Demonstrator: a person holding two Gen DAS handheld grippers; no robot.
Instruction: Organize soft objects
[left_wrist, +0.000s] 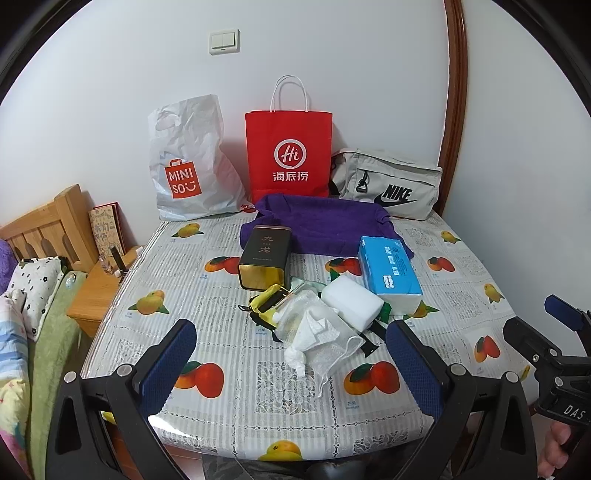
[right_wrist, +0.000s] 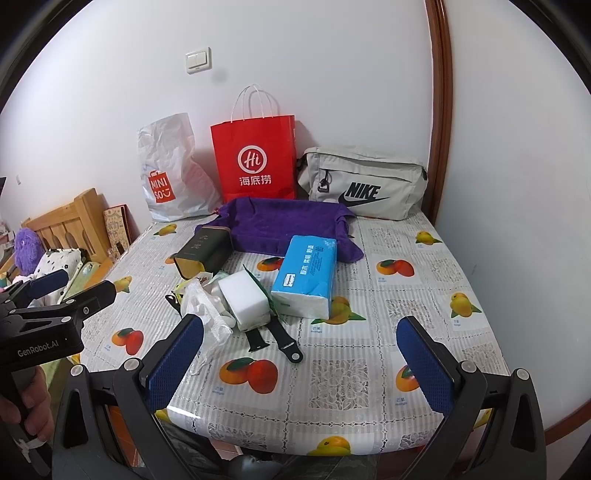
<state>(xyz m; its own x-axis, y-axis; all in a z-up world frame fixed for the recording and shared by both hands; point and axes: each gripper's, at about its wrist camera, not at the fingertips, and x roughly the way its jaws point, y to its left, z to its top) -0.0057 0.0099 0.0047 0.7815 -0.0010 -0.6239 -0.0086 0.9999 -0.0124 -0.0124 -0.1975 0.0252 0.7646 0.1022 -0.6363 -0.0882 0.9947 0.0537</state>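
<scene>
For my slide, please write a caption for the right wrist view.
Open right gripper faces a fruit-print table holding tissue pack, white sponge and purple towel.

Both fisheye views look forward and slightly down from the near edge of the fruit-print table (left_wrist: 229, 398), facing the white wall behind it. The left wrist view sits left of the red Hi paper bag (left_wrist: 289, 155), which stands near its frame centre; the left gripper (left_wrist: 291, 365) frames the lower foreground, and the right gripper (left_wrist: 554, 332) enters at the right edge. The right wrist view stands further right, so the red Hi paper bag (right_wrist: 256, 158) falls left of centre; the right gripper (right_wrist: 299, 365) fills its foreground, the left gripper (right_wrist: 55, 291) its left edge. Both views share the whole tabletop clutter, the 3 bags by the wall and the light switch (left_wrist: 224, 41). Both hang close above the table's near edge.
</scene>
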